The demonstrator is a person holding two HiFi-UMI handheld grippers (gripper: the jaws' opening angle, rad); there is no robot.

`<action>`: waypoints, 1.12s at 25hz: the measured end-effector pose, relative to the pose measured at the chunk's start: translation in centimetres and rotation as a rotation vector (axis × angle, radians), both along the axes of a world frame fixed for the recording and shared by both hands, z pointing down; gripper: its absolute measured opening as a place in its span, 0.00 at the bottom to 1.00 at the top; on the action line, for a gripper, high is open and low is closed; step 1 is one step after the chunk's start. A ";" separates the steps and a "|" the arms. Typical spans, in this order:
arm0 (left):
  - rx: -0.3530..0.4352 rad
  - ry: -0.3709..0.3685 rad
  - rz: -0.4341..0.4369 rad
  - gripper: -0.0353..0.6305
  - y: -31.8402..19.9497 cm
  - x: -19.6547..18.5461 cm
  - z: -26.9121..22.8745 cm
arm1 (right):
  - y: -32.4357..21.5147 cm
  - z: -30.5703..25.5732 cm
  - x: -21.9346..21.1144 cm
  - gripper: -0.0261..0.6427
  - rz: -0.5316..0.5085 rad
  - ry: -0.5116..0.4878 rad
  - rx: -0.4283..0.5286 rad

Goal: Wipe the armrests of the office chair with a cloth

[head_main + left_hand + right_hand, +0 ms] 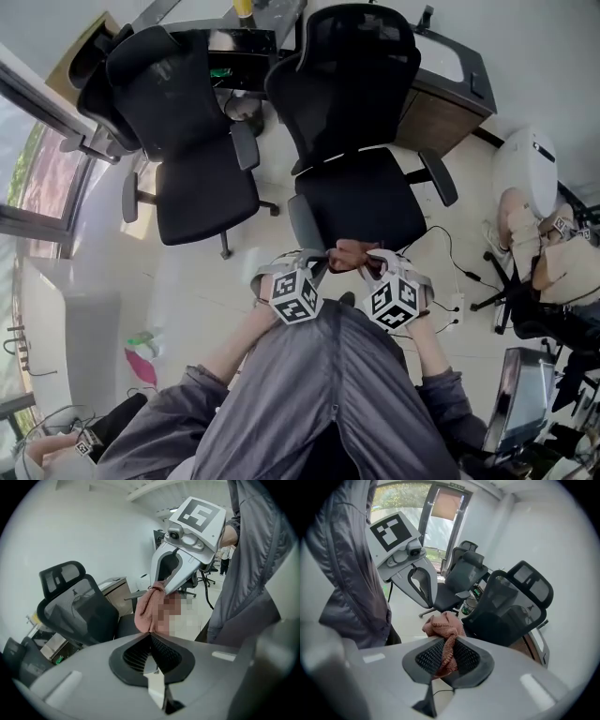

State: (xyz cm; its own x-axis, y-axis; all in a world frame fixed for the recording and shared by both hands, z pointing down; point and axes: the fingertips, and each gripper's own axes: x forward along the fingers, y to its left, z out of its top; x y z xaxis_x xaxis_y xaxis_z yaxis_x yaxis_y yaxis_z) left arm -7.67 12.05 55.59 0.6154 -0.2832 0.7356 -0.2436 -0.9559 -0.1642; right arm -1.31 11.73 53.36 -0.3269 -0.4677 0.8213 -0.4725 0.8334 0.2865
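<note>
Both sets of jaws are clenched on the cloth (pixel 442 624), the right gripper (pixel 445 644) on a bunched fold and the left gripper (pixel 150 636) seemingly nipping its edge, above the front edge of the office chair (pixel 361 199) seat, and this soft, light, floppy thing is probably best held by a thick wad.

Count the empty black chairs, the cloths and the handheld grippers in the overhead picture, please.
empty black chairs: 2
cloth: 1
grippers, left gripper and right gripper: 2
Total: 5
</note>
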 end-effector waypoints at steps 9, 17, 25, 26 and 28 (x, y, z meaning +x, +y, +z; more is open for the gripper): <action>-0.001 0.003 -0.002 0.08 1.2 0.4 -0.4 | 1.4 -0.4 1.2 0.11 0.043 -0.015 0.002; -0.004 0.004 -0.016 0.08 0.7 -0.5 -0.3 | 0.9 -0.4 1.2 0.11 0.059 -0.015 -0.006; -0.016 0.003 -0.046 0.08 0.2 -2.1 0.2 | -1.7 1.2 3.5 0.11 0.110 -0.008 -0.013; -0.017 0.002 -0.049 0.08 0.1 -2.2 0.2 | -2.2 1.3 4.4 0.11 0.126 -0.009 -0.014; -0.020 0.001 -0.060 0.08 -0.2 -2.2 0.2 | -3.5 1.6 6.4 0.11 0.158 -0.008 -0.016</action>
